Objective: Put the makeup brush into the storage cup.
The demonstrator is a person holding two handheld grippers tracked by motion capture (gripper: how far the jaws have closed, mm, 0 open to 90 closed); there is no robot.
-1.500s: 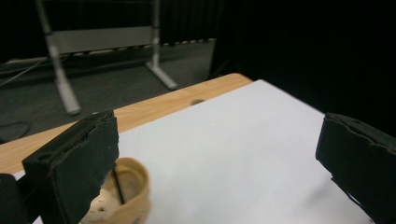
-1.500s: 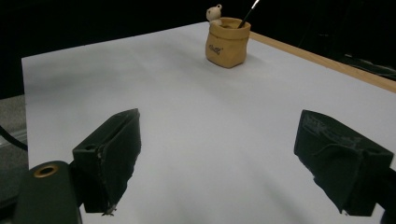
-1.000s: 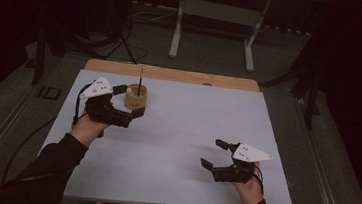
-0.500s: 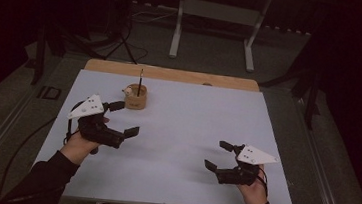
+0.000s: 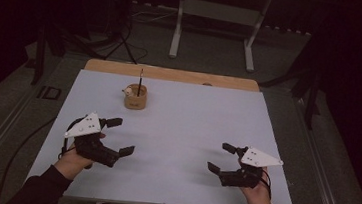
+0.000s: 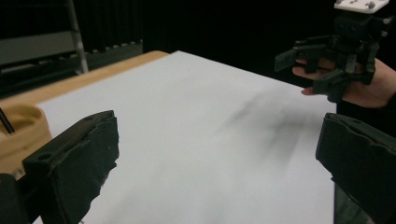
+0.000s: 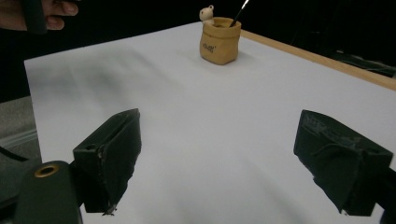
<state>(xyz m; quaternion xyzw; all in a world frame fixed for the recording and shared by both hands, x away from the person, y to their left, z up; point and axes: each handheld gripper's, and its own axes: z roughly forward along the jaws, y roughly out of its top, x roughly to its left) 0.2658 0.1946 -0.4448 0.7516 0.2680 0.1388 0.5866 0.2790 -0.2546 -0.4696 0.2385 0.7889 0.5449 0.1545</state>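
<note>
Pot: the small tan pot point(image 5: 135, 97) stands upright on the far left part of the white table point(image 5: 191, 133), well short of the wooden strip along the back edge. In my right gripper view I see it as a soft sack-shaped holder point(image 7: 220, 40) with a little bear figure point(image 7: 206, 12) at its rim.

Stick: a thin dark stick point(image 5: 140, 80) stands in the pot, leaning slightly; I cannot tell whether it is a pen or a brush.

What changed: a second ago my left gripper point(image 5: 117, 136) was right at the pot; half a second ago it was already drawn off toward me; now it sits near the front left edge, well apart from the pot. The pot and stick have not shifted.

What I read from that: I judge the placing done and the left hand retreating to rest.

Left claw: jaws spread wide, nothing between them; my left gripper view shows bare table in the gap.

Right claw: my right gripper point(image 5: 221, 158) hovers near the front right, jaws also wide apart and empty, about where it was a second ago.

Surroundings: a grey metal stand point(image 5: 215, 15) on the floor beyond the table, and cables trailing at the left.

In the way: nothing lies between either claw and the pot.
</note>
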